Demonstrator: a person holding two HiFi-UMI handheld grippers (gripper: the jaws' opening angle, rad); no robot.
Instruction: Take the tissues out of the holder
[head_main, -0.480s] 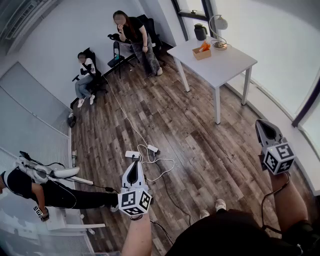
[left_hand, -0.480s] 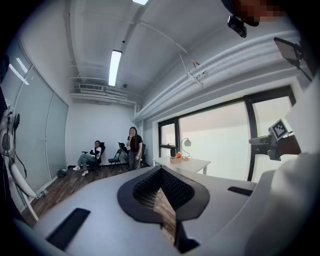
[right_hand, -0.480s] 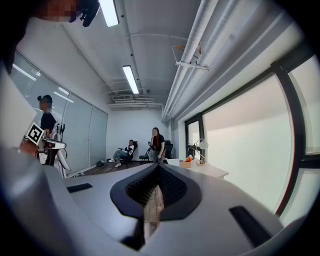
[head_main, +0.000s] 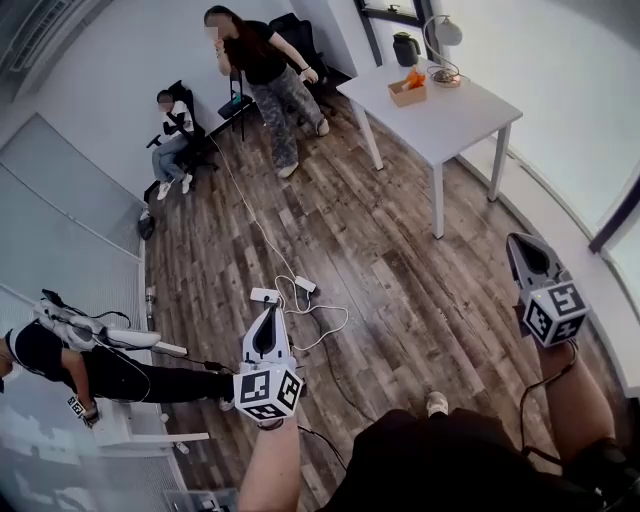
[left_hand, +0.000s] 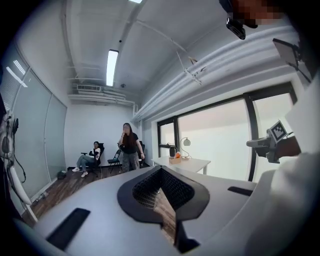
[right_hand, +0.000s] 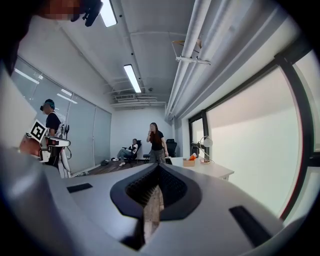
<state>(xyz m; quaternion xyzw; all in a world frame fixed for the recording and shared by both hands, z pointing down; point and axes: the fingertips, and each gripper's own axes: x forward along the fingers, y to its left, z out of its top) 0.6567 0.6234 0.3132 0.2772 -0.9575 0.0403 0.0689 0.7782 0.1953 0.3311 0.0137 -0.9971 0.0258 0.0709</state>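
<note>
Step in hand, as judged: the approach to the bench. No reach is under way.

Tool state: the left tool is hanging over the wooden floor with its jaws lying together and nothing between them. The right tool is likewise riding with its jaws together and empty, pointing roughly level down the room.

Recommended conduct:
- The operator should be closing the distance first, stepping clear of the cable that is trailing across the floor just ahead of the left tool.
- A standing person is occupying the space near the bench's left end, so the right-hand side is looking the freer approach.
- Both tools want opening before arrival.
- One tool should be steadying the holder's wall while the other is pinching the exposed tissue and drawing straight up, since a light box is likely to lift along with it.

Location: the holder, a small tan box, is sitting on the bench near its far end, beside a lamp. Something orange is showing at its top, and the tissues themselves are too small to make out. The holder is lying well apart from both tools, ahead of and between them in the head view.
</note>
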